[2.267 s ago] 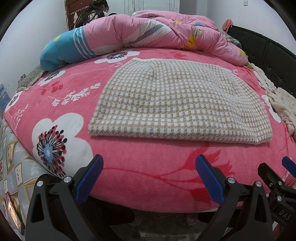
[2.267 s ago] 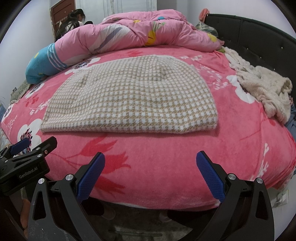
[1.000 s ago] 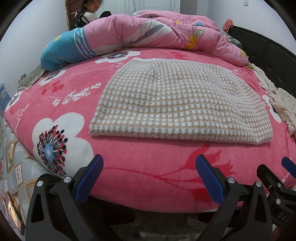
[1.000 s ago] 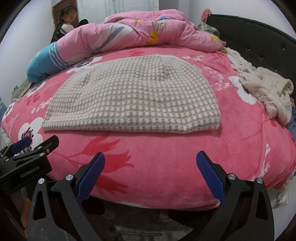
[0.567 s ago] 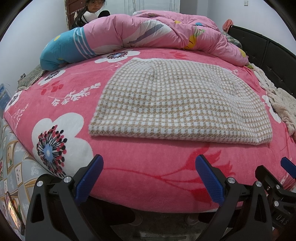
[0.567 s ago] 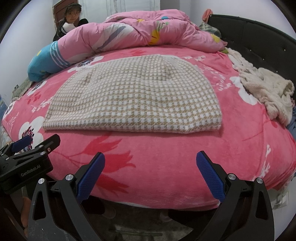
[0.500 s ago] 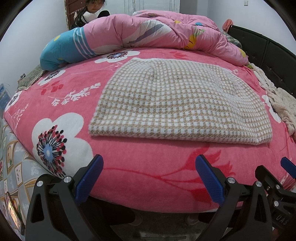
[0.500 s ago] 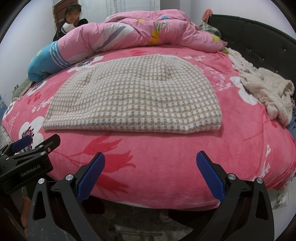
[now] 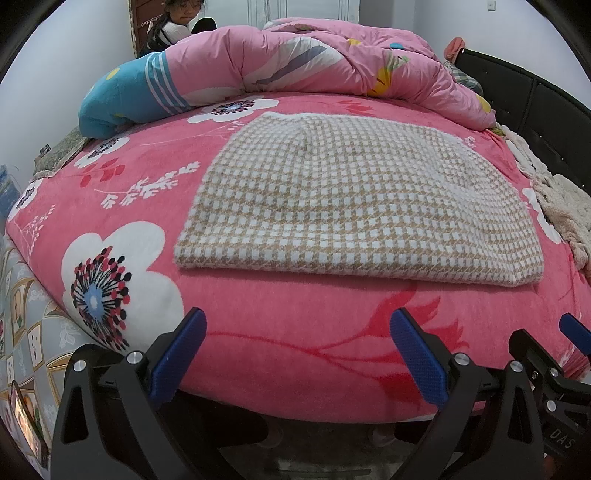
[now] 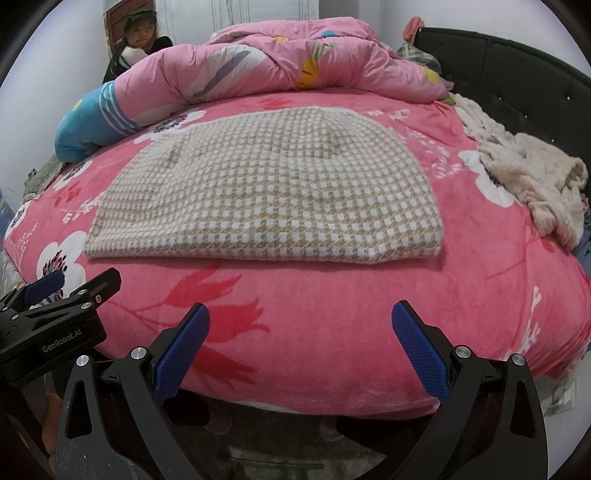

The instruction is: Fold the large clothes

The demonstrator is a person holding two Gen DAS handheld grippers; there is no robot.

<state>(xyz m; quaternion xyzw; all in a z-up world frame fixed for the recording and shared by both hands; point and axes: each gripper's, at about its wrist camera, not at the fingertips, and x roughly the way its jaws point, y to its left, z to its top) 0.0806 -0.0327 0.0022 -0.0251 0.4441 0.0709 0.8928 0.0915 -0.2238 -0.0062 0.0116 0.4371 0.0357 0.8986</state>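
The left gripper (image 9: 297, 349) has its jaws spread wide, blue pads apart, holding nothing and touching nothing. It hangs off the near edge of the bed. The right gripper (image 10: 301, 343) is the same: jaws wide apart, empty, clear of the bedding. The two sit side by side, each showing at the edge of the other's view.

Just beyond both lies a pink blanket (image 9: 295, 328) with large white flowers, covering the bed. On it, a little way in from the near edge, rests the folded garment (image 10: 269, 188), a tan and white checked knit, lying flat with its straight folded edge toward the grippers. It may be a sweater, though no sleeves show.

Behind it a pink quilt (image 9: 314, 59) is heaped across the far side. A cream fleece (image 10: 535, 177) lies crumpled to the right, near the dark headboard (image 10: 517, 81). A child (image 10: 138, 35) looks over the quilt at far left.
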